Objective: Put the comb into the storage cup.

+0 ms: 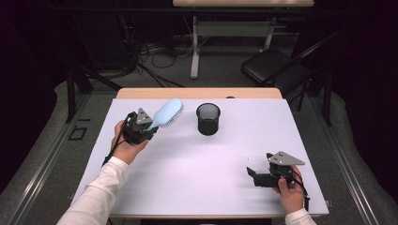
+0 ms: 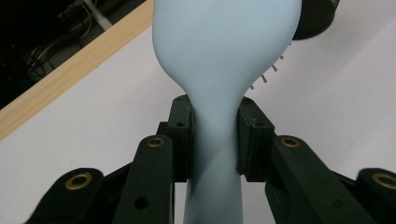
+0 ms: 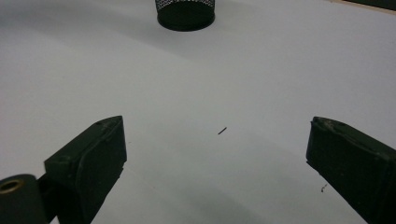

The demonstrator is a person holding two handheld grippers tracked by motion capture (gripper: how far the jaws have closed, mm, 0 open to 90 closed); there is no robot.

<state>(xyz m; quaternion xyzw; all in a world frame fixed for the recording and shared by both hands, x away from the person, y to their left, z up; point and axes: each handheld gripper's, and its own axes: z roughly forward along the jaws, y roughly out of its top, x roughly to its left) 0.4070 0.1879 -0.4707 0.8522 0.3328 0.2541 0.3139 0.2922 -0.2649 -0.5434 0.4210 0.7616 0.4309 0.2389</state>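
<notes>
A light blue hairbrush (image 1: 167, 113) is lifted above the white table cover, its head pointing toward the black mesh cup (image 1: 208, 119). My left gripper (image 1: 149, 132) is shut on the brush's handle. In the left gripper view the two jaws clamp the narrow neck of the hairbrush (image 2: 219, 56), and a few bristles show at its right side. My right gripper (image 1: 251, 174) rests low at the table's front right, open with nothing between its jaws. The right gripper view has the mesh cup (image 3: 185, 13) far ahead.
The white cover (image 1: 197, 178) spans the wooden table (image 1: 197, 93). Beyond the table stand a black chair (image 1: 274, 65) and a desk frame (image 1: 195, 47) with cables on the floor. A tiny dark speck (image 3: 222, 131) lies on the cover before the right gripper.
</notes>
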